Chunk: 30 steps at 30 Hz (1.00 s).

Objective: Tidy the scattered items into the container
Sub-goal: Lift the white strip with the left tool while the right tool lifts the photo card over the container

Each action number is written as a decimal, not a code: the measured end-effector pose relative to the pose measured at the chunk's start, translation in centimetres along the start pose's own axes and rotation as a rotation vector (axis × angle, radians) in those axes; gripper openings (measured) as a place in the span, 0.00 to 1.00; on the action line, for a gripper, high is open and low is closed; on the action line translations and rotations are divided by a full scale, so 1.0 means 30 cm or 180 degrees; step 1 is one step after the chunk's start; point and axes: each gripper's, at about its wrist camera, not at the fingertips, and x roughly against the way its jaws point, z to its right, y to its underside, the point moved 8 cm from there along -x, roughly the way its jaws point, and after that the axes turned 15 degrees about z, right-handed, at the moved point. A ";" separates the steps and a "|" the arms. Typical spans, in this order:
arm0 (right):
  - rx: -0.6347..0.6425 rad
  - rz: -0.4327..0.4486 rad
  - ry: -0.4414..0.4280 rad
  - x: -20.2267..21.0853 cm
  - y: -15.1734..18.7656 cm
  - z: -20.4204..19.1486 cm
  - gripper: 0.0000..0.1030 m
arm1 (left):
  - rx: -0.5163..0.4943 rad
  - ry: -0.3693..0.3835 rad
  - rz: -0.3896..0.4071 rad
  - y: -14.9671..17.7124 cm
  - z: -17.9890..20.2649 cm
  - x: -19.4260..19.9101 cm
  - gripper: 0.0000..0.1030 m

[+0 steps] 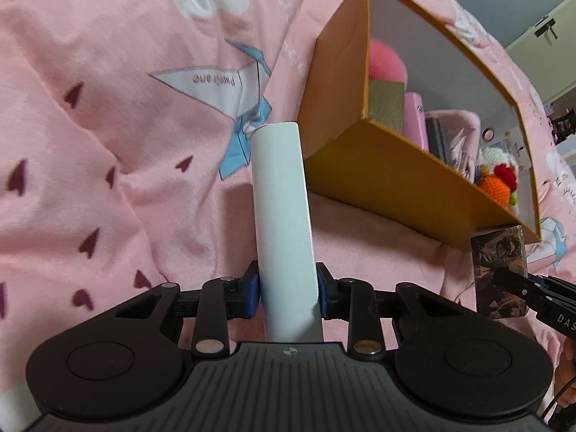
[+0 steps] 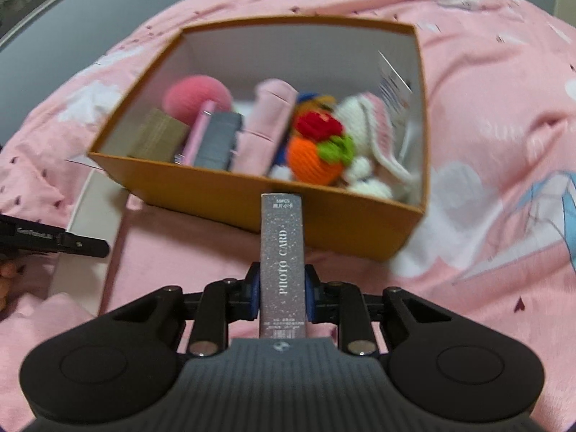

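Box (image 2: 223,198), orange cardboard with a white inside, sits open on the pink blanket (image 2: 504,115) and serves as the landmark. Inside it lie a pink puff (image 2: 194,97), a tan block (image 2: 158,136), a grey case (image 2: 217,138), a pink case (image 2: 264,126) and crochet toys (image 2: 324,151), the toys toward the box's right side in the right wrist view.

Left gripper (image 1: 288,293) clamps a white tube (image 1: 282,223) between its blue pads; the tube stands out along the fingers, its far end just short of the box's near corner, outside the box.

Right gripper (image 2: 282,297) pinches a glittery card pack (image 2: 282,252) printed PHOTO CARD by its narrow sides. The pack points at the box's near wall, its tip level with that wall in the right wrist view, and is not inside. In the left wrist view the same pack (image 1: 500,273) shows just below the box's lower corner, held edge-on by the other gripper's black fingers (image 1: 518,284).
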 end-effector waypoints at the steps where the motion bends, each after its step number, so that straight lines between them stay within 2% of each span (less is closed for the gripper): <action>1: 0.0019 0.0026 -0.0029 -0.011 0.000 0.002 0.24 | 0.0015 0.0009 0.0046 -0.009 -0.005 0.014 0.33; 6: 0.0112 0.0122 -0.0149 0.024 -0.033 -0.054 0.24 | 0.0044 0.0050 0.0240 -0.037 -0.022 0.081 0.33; 9: 0.0168 0.0161 -0.0211 0.032 -0.044 -0.076 0.24 | -0.0039 0.0086 0.0353 -0.058 0.014 0.111 0.33; 19: 0.0450 0.0265 -0.0336 0.071 -0.108 -0.132 0.24 | -0.0581 0.0377 0.0650 -0.131 0.173 0.231 0.33; 30: 0.0826 0.0458 -0.0295 0.129 -0.224 -0.132 0.24 | -0.1171 0.0588 0.0854 -0.278 0.365 0.218 0.33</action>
